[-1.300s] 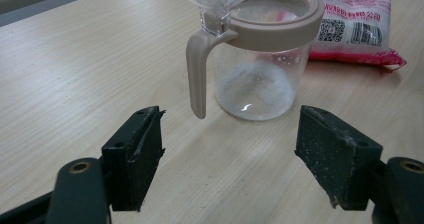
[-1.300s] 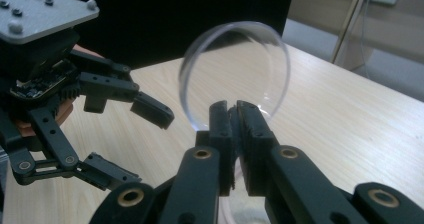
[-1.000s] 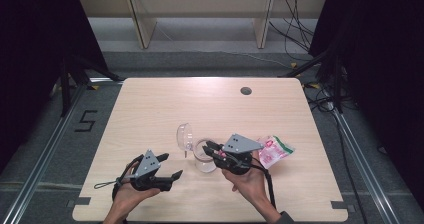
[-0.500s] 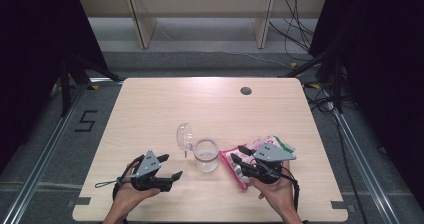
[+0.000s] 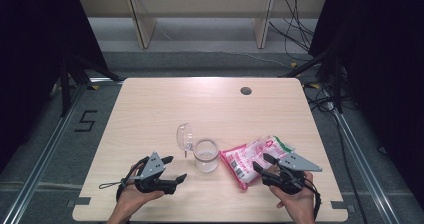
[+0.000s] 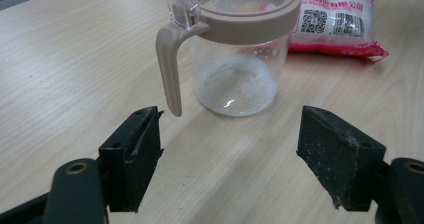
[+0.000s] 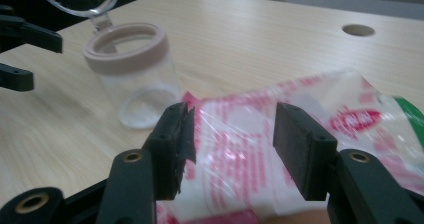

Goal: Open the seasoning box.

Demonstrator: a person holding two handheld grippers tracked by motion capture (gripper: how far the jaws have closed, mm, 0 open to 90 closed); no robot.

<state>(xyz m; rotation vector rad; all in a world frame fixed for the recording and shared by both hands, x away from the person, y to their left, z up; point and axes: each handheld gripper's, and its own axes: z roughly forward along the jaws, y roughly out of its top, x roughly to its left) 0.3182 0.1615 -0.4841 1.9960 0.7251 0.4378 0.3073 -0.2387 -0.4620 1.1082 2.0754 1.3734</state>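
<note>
On the desk, front edge | my right gripper spread wide over the pink bag, not pinching it | jar just left of bag, lid flipped up | left gripper released too, near jar

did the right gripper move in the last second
Yes. The right gripper was at the jar a second ago; it has swung right and toward the table's near edge, away from the jar, and now hovers open over the pink bag.

open fingers — pink bag, jar
</note>
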